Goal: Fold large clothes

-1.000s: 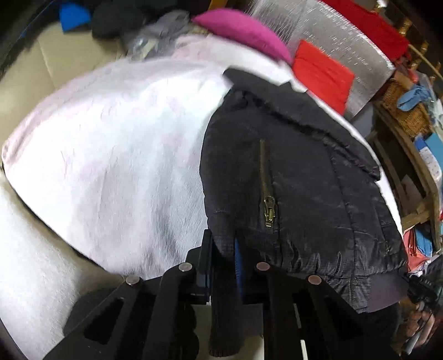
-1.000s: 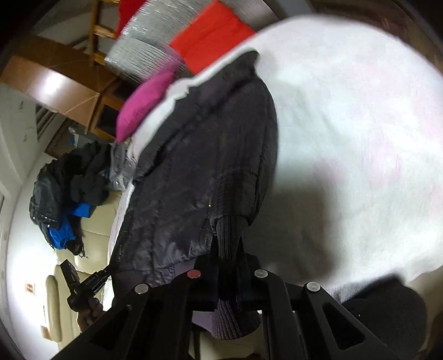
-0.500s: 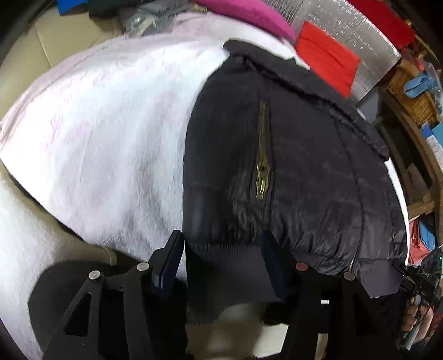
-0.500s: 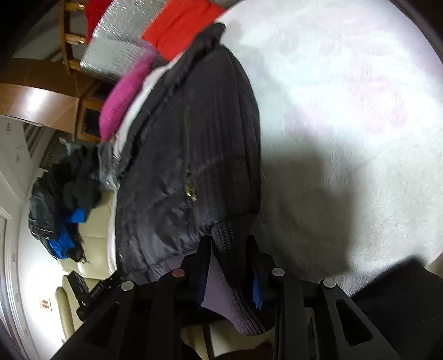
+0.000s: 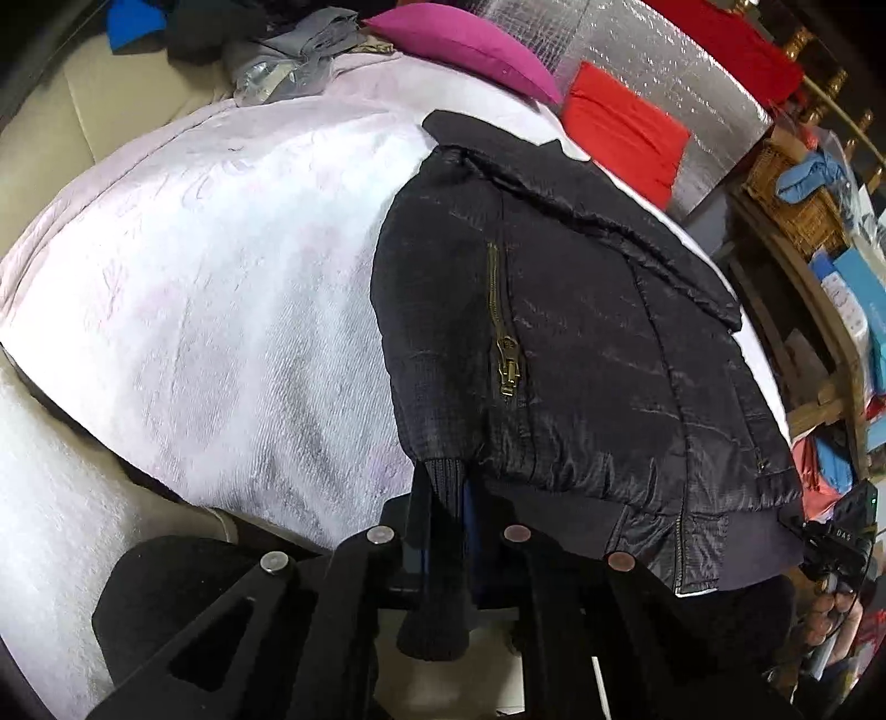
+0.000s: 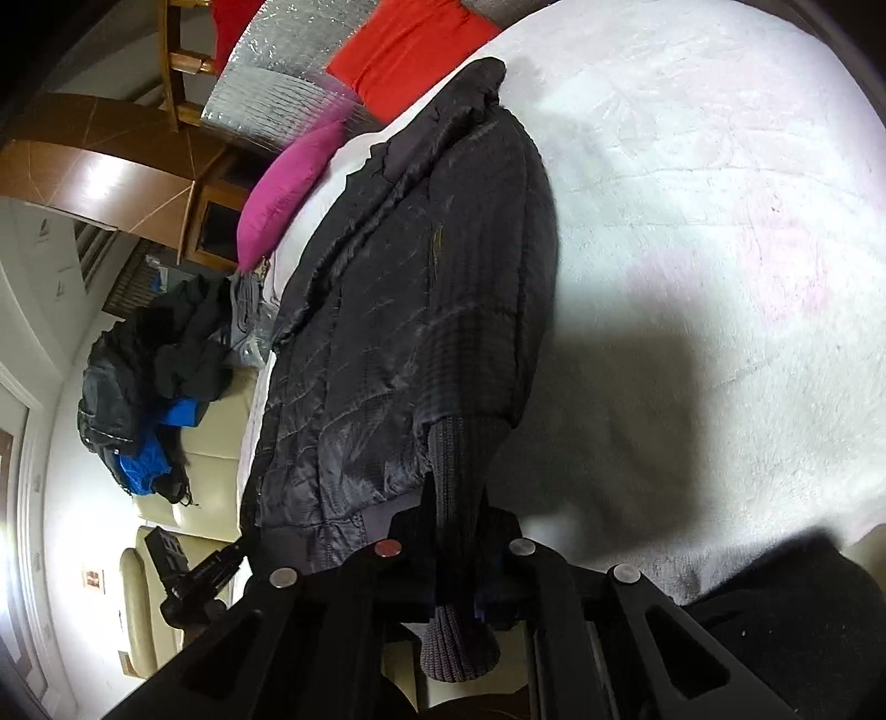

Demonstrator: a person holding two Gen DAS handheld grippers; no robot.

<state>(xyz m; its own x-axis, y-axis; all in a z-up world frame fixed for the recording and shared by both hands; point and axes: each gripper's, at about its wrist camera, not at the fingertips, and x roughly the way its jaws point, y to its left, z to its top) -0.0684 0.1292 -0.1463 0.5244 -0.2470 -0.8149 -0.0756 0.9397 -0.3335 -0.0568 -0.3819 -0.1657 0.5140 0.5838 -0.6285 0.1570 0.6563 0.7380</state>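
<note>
Black jacket [image 5: 581, 354] lies flat on white blanket [image 5: 221, 277], collar toward 12 o'clock. Left gripper [image 5: 443, 531] clamped on one knit cuff [image 5: 437, 554] at 6 o'clock; right gripper [image 6: 457, 548] pinches the other cuff [image 6: 459, 609].

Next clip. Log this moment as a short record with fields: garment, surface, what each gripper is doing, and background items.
garment: black puffer jacket lying flat, brass sleeve zipper facing up
surface: white fleecy blanket
left gripper: left gripper shut on one ribbed cuff
right gripper: right gripper shut on the other ribbed cuff
background: magenta cushion, red cushion, silver foil sheet, pile of dark clothes
fold state: sleeves laid along the body, hem near the grippers
</note>
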